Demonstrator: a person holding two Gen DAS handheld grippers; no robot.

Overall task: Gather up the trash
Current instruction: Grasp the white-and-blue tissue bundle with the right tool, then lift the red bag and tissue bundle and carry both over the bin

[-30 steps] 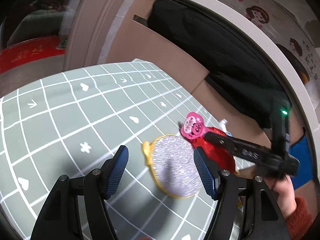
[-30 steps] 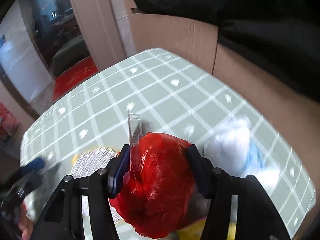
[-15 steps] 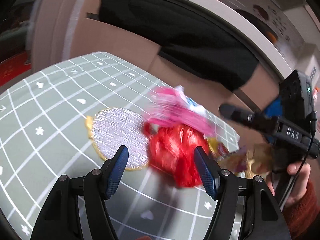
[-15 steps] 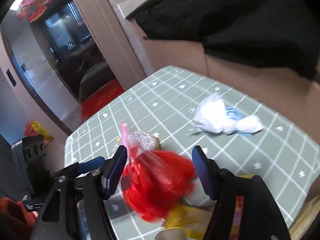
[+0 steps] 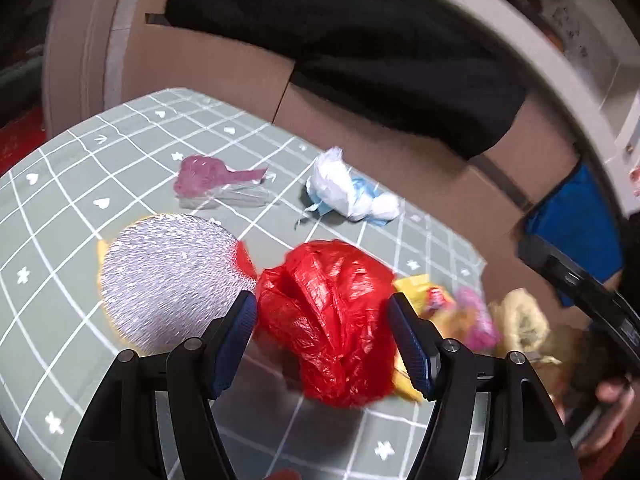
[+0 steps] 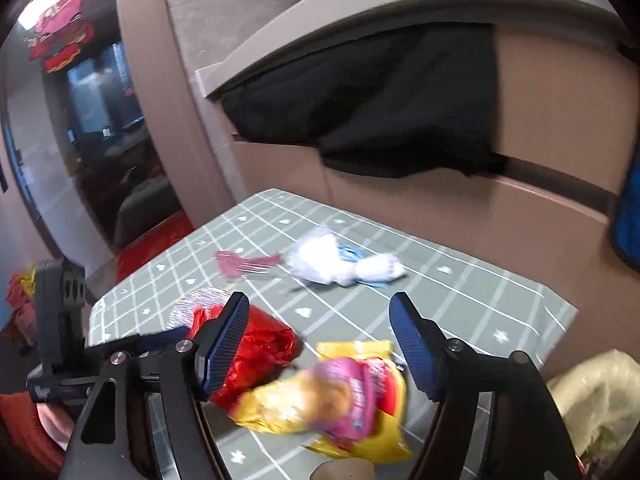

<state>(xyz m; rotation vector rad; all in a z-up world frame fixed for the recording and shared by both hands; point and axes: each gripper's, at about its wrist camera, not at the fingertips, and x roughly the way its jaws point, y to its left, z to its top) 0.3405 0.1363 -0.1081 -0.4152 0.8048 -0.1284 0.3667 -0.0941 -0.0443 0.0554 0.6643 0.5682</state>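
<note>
2 grippers wide: left gripper (image 5: 323,334) straddles red bag (image 5: 332,320), right gripper (image 6: 320,340) just opened, empty.

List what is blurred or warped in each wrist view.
Left wrist view: the red bag is fairly sharp, the snack wrappers at right smear; the tablecloth grid bows. Right wrist view: the yellow packet is motion-blurred and the white wad soft.

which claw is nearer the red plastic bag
Left. The left claw frames the red plastic bag between its open pads; the right claw sits off to its side, over a yellow snack wrapper.
</note>
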